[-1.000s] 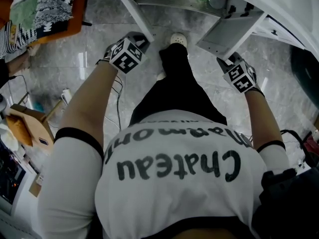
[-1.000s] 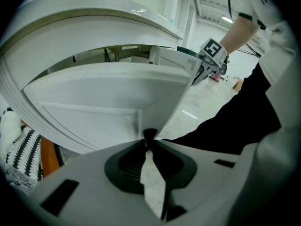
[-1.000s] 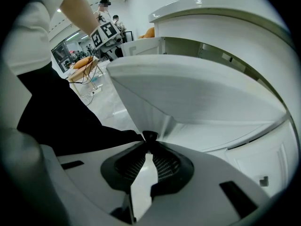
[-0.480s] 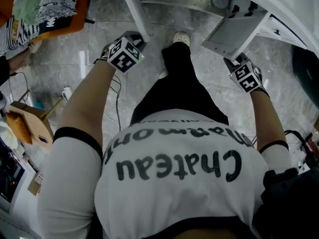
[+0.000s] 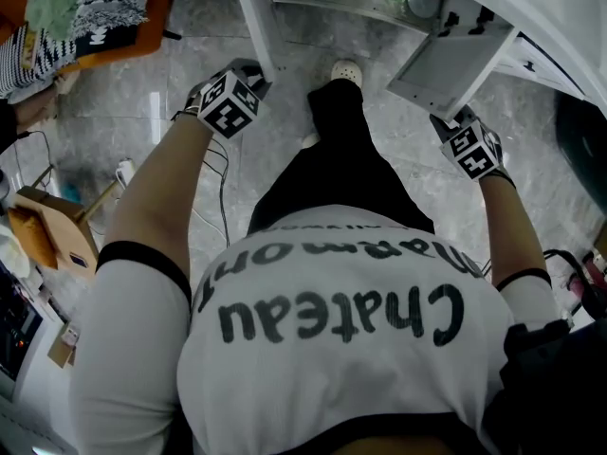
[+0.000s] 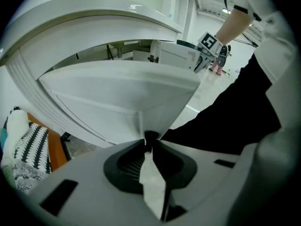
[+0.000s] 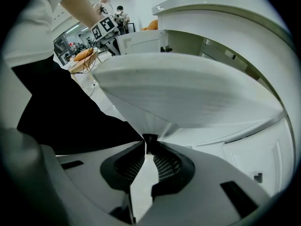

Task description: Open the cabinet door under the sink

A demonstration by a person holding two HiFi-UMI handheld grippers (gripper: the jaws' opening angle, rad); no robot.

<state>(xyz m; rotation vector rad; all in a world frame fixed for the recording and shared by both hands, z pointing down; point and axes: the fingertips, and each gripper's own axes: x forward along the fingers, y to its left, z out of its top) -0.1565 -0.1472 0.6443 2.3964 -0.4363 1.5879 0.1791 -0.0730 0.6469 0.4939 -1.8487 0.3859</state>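
Each of the two tongs sits on one swung-out cabinet door under the sink.

Head view: the left gripper [image 5: 254,72], upper left of centre, meets the thin edge of the left cabinet door [image 5: 254,17]. The right gripper [image 5: 446,121], at upper right, meets the lower corner of the right cabinet door [image 5: 450,55]. A black trouser leg [image 5: 341,159] and a white shoe [image 5: 343,70] stand between them on the grey floor [image 5: 190,45].
Left gripper view: the jaws are nearly together, pinching the left door's edge at their tips, and the white panel [image 6: 117,93] fills the middle of the frame.
Right gripper view: the jaws are opening, with the right door's [image 7: 188,93] corner between their tips.
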